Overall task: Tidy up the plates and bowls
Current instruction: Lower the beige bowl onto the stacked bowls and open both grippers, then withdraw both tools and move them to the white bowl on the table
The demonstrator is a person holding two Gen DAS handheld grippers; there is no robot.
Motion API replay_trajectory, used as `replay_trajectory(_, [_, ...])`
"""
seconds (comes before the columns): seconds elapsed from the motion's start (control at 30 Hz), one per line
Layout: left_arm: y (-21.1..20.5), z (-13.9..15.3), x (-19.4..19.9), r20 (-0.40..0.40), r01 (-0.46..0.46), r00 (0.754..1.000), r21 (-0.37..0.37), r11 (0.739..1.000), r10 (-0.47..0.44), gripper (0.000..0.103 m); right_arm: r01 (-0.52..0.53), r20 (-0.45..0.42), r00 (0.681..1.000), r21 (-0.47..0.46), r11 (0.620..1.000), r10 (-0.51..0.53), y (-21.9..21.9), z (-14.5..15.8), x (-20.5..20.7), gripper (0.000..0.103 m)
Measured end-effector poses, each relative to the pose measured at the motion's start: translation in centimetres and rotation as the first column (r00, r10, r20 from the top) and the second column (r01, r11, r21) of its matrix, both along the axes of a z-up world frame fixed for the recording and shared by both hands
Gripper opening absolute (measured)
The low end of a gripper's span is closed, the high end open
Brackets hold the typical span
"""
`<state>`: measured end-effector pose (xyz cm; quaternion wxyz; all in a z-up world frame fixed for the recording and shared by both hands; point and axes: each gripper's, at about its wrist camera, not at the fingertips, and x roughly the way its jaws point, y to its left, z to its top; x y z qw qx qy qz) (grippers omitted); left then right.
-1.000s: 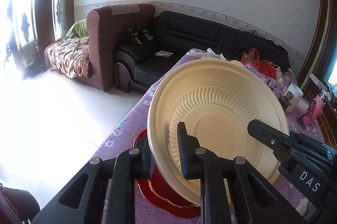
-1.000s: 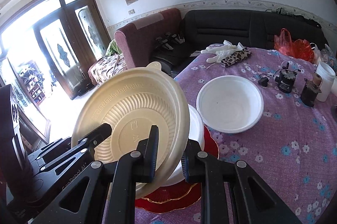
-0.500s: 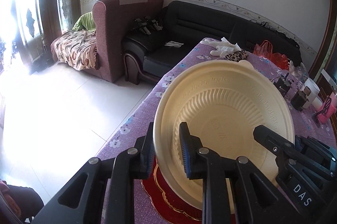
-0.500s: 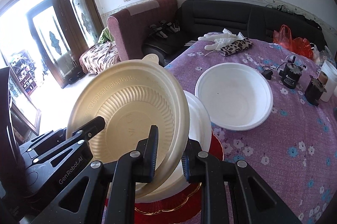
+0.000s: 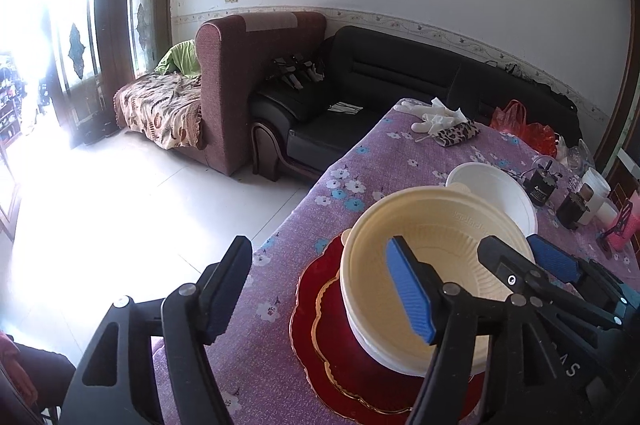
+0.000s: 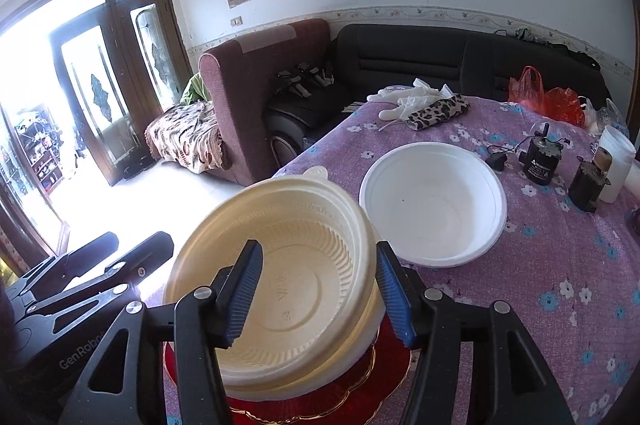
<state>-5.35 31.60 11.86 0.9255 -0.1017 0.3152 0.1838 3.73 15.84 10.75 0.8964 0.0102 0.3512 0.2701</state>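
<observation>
As both grippers' jaws open (left (image 5: 320, 289), right (image 6: 318, 291)), cream bowl (image 6: 280, 265) rests nested, stacked on red plate (image 5: 320, 345).

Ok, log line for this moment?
cream bowl: nested on white bowl, red plate | left hand-held gripper: opening | right hand-held gripper: opening

Red plate (image 6: 394, 391) mostly hidden under stacked bowls (image 6: 280, 285).

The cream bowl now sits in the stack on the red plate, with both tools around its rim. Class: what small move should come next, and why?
Probably draw both tools back: the cream bowl rests nested, jaws opening, while the white bowl sits unstacked.
</observation>
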Motion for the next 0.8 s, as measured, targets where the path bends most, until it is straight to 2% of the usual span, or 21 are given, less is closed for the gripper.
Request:
replay_trajectory(0.1, [-0.2,0.5,-0.7,0.017,-0.005,1.0,0.013,1.0,0.005,0.077,0.009,0.012,1.0,0.015,1.0,-0.009,-0.5,0.4,-0.2,0.066])
replay_trajectory(0.53, [-2.2,2.7,-3.1,0.06,-0.002,0.998,0.042,0.999,-0.001,0.087,0.079,0.037,0.996,0.086,0.993,-0.083,-5.5,2.3,-1.7,0.071])
replay_trajectory(0.67, [-3.5,3.5,-3.4,0.072,0.058,0.996,0.029,0.998,-0.06,0.088,0.112,0.033,0.993,0.102,0.988,-0.116,-8.0,2.4,-2.0,0.072])
replay_trajectory(0.8, [-4.1,5.2,-3.3,0.104,0.173,0.98,-0.04,0.984,-0.168,0.088,0.168,0.027,0.985,0.116,0.979,-0.172,-11.2,2.9,-1.9,0.072])
